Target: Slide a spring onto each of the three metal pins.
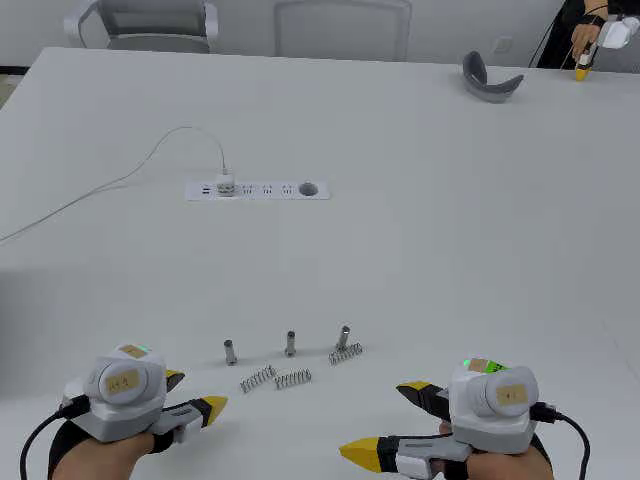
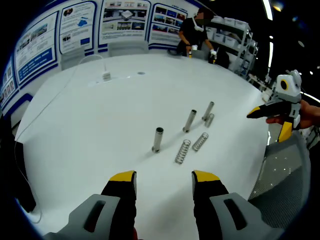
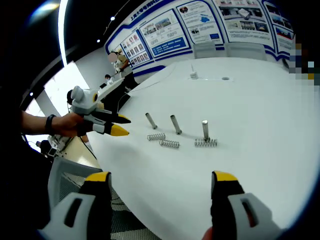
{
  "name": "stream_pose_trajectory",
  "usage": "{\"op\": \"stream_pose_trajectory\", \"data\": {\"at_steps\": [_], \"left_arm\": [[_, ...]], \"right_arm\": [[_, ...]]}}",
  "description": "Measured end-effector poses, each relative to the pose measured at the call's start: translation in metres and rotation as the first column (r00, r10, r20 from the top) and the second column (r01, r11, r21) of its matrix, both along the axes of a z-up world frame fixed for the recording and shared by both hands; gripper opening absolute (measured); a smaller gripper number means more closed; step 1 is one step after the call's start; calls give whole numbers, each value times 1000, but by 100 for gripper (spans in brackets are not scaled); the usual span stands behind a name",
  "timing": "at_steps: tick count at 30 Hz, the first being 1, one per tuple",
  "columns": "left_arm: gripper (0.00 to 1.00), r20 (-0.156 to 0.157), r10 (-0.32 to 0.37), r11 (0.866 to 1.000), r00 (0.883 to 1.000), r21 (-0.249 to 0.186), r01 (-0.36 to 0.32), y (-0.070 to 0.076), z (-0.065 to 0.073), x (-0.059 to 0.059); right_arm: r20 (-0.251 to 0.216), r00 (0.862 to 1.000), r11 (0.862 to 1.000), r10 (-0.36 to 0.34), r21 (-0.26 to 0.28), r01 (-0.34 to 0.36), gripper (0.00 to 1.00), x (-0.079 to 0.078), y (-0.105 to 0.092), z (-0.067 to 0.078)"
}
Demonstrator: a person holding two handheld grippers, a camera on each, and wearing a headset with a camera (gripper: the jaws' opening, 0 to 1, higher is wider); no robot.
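Jaws of left gripper (image 1: pixel 199 390) and right gripper (image 1: pixel 378 420) gape empty; 3 springs (image 1: pixel 293 379) lie beside 3 pins (image 1: pixel 290 343).

Tabletop (image 1: pixel 420 220): smooth matt white. Pins (image 1: pixel 290 343): smooth shiny metal. Springs (image 1: pixel 292 379): bright coiled metal wire. Left gripper (image 1: pixel 195 392), right gripper (image 1: pixel 384 420): glossy white plastic shells, yellow plastic tips. Power strip (image 1: pixel 265 189): white plastic.

Your white table (image 1: pixel 450 220) has a power strip (image 1: pixel 257 189) at 11 o'clock, grey chairs (image 1: pixel 342 27) at 12 and wall posters (image 3: pixel 200 22) beyond.
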State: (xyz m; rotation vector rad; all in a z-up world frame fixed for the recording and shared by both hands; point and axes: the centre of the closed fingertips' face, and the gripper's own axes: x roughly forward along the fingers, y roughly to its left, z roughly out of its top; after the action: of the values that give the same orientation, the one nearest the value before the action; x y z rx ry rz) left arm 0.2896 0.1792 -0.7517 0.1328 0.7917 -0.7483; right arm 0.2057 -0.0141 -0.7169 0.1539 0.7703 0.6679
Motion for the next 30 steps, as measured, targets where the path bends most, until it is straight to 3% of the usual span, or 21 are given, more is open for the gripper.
{"op": "stream_pose_trajectory", "data": {"at_steps": [11,30], "left_arm": [[53,42,-25,999,999,-29,26,3,21,-9],[71,51,-74,995,996,-55,77,5,30,-20]], "right_arm": [[11,1000,1000,8,-11,-8,84,5,-2,1],[23,1000,1000,6,-26,-5,85,7,-9,2]]}}
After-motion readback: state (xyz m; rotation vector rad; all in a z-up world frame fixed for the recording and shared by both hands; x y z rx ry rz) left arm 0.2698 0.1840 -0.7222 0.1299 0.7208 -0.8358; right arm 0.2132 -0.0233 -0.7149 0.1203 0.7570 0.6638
